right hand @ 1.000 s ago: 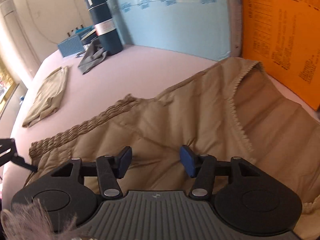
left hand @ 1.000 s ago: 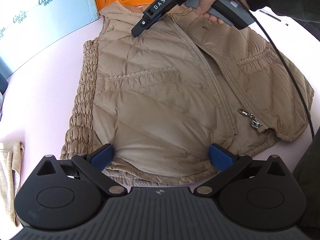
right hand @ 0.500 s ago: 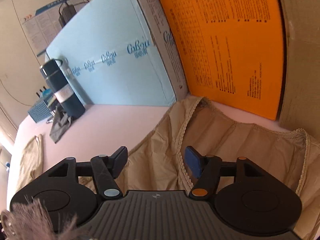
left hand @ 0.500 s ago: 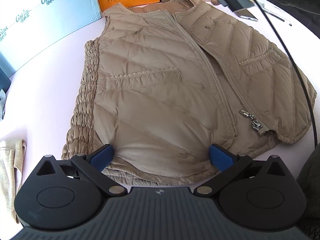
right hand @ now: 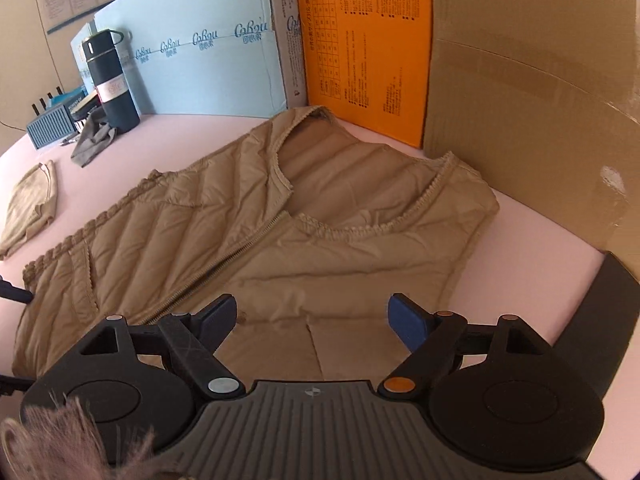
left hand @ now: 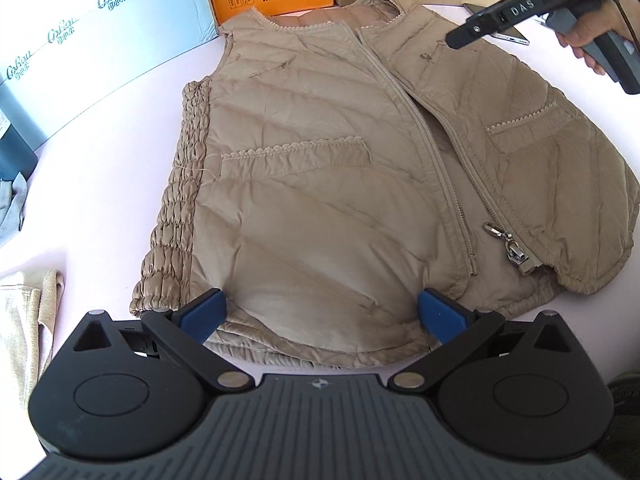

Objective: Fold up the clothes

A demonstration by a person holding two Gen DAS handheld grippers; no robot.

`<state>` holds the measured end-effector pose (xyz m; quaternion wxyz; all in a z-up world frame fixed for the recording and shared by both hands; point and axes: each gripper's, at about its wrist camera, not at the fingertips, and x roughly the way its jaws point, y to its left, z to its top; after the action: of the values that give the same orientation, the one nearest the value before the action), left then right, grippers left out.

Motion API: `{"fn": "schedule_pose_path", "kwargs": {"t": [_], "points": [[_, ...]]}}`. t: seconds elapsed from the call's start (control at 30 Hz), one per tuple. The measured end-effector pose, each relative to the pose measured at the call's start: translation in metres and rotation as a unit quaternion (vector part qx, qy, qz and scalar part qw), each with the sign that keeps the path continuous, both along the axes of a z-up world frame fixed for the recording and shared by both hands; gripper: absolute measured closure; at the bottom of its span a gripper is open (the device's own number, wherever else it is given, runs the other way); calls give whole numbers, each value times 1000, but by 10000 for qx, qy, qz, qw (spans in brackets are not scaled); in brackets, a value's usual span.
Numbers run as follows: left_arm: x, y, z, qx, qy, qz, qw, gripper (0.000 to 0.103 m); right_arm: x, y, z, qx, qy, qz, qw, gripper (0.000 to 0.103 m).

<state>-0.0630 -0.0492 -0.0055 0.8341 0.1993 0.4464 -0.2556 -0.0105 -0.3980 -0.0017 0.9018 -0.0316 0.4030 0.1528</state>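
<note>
A tan quilted vest [left hand: 320, 184] lies flat, front up, on the pale pink table [left hand: 100, 184], zip partly open, collar toward the boxes. My left gripper [left hand: 320, 314] is open and empty, its blue pads over the vest's bottom hem. My right gripper [right hand: 310, 322] is open and empty above the vest [right hand: 248, 248] near its shoulder on the cardboard-box side. The right gripper also shows in the left wrist view [left hand: 472, 34], hovering over that shoulder.
A light blue box [left hand: 92, 40], an orange box [right hand: 364, 48] and a cardboard box [right hand: 532, 112] line the far edge. A dark flask [right hand: 110, 88], a grey cloth [right hand: 92, 140] and a folded beige garment [right hand: 30, 208] lie on the left.
My right gripper has swung from the collar across to the vest's other shoulder and opened wider. The vest now lies flatter. My left gripper has stayed at the hem.
</note>
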Motion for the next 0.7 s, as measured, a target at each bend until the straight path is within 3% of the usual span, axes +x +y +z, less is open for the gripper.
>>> {"fn": "schedule_pose_path", "kwargs": {"t": [0.13,0.23,0.33,0.53,0.7], "points": [[-1,-3,1,99,-20,11,9999,0,-7,-28,-6,35,-125,-302,9995,21],[0,-5,1,136,-22,63,9999,0,-4,-47,-13,381,-228,-406,9982,21],[0,-5,1,144,14,174,9997,0,10,-63,-26,1077,-78,-461,9931,21],[0,-8,1,235,58,423,9988,0,14,-71,-30,2160,-526,-362,9743,26],[1,-8,1,219,135,629,9977,0,29,-78,-36,2948,-27,128,9555,26]]}}
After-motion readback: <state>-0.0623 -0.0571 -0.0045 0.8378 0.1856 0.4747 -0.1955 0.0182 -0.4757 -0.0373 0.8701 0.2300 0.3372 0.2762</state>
